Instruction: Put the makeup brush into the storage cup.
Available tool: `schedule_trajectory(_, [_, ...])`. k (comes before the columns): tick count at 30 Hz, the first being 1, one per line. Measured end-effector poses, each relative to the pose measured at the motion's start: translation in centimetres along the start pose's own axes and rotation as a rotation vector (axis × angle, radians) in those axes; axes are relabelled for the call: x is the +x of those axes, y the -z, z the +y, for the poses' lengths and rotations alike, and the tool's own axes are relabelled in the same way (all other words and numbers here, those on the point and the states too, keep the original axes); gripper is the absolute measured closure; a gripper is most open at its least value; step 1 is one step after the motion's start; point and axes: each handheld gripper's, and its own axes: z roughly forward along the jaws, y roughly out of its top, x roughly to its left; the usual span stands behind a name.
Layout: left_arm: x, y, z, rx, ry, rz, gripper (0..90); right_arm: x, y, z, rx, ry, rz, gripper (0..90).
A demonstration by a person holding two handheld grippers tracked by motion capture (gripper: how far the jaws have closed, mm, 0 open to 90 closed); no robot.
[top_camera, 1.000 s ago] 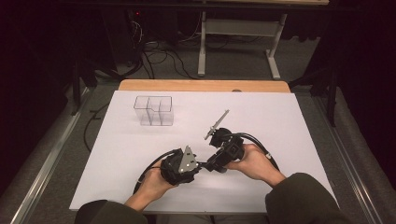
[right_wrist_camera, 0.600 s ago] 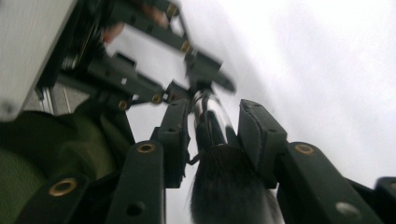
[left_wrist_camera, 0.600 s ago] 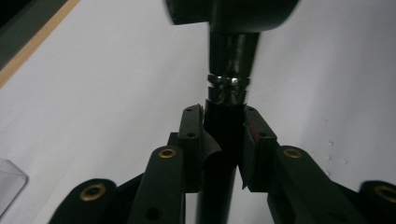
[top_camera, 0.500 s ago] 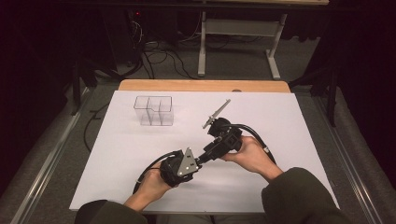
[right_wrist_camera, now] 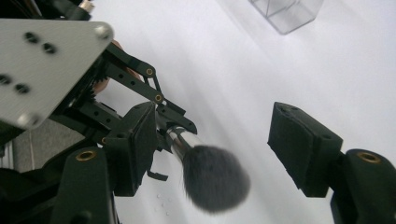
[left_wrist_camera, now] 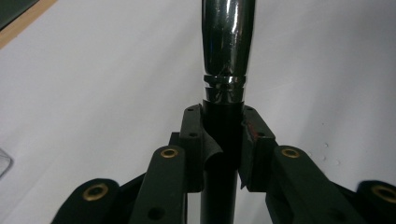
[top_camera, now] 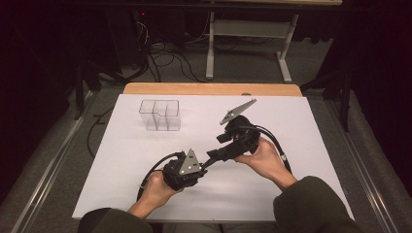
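A makeup brush with a black handle, a chrome ferrule [left_wrist_camera: 224,46] and a dark fluffy head [right_wrist_camera: 212,182] is held just above the white table. My left gripper [left_wrist_camera: 223,135] is shut on its handle just below the ferrule. In the high view the left gripper [top_camera: 202,165] is at the front centre and points right. My right gripper [top_camera: 217,154] faces it from the right. The right gripper [right_wrist_camera: 219,147] is open, one pad [right_wrist_camera: 135,149] beside the ferrule and the other pad [right_wrist_camera: 303,144] well off to the side, with the brush head between them untouched.
A clear plastic organiser with compartments [top_camera: 160,115] stands at the back left of the white table sheet [top_camera: 301,126], and its corner [right_wrist_camera: 287,14] shows in the right gripper view. The table's wooden back edge [top_camera: 209,89] lies behind it. Cables trail from both grippers.
The right gripper has risen and tilted, its grey plate swinging up and toward the back. The left gripper has stayed almost still at the front.
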Motion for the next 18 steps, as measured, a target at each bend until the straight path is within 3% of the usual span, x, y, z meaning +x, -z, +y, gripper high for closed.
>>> schedule_trajectory(10, [1.4,0.5,-0.5,-0.041,0.108,-0.014,74.1,0.0,2.1,-1.7,-0.144,0.002,-0.044,34.0])
schedule_trajectory(18, [2.1,0.9,-0.8,-0.059,0.16,-0.002,74.1,0.1,2.8,-3.6,-0.203,0.0,-0.089,36.1])
